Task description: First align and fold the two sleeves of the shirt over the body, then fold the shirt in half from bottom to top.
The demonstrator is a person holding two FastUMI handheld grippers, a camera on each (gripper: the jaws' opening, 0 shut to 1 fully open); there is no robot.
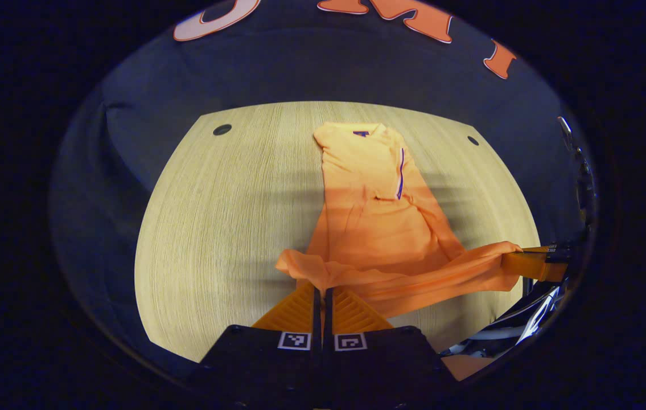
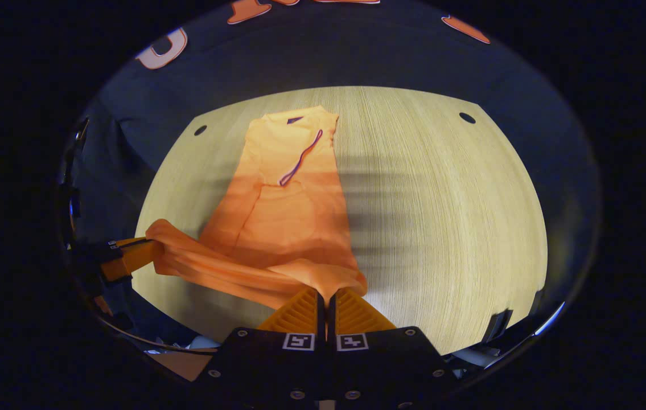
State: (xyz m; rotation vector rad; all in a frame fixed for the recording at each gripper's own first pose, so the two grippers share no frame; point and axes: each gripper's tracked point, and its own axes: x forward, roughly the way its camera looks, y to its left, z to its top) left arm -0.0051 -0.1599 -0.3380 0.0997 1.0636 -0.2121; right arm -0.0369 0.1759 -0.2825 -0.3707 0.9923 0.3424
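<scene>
**A:** Where's the shirt (image 1: pixel 377 222) at?

**B:** It lies lengthwise on the table (image 1: pixel 226 228), collar at the far end. It already looks narrow, with both sleeves laid in over the body, so I'd judge the first part done. What's left is the fold from bottom to top, and that one is only started.

**A:** And your grippers?

**B:** My left gripper (image 1: pixel 323 291) is clenched on one bottom corner of the hem (image 1: pixel 414 273), both fingers pinching the cloth. My right gripper (image 2: pixel 326 297) is clamped the same way on the other corner. In the left gripper view I can see the right one off to the side with the hem stretched between us, lifted just clear of the wood and sagging a little in the middle.

**A:** Anything in the way?

**B:** Not much. The wood ahead is bare apart from two small dark holes (image 1: pixel 222 129) near the far corners, well apart from the shirt. Behind it hangs the dark booth wall (image 1: pixel 323 74). My worry is the slack hem: if the corners don't travel evenly, I'd expect the fold to land crooked near the collar (image 2: pixel 300 121).
</scene>
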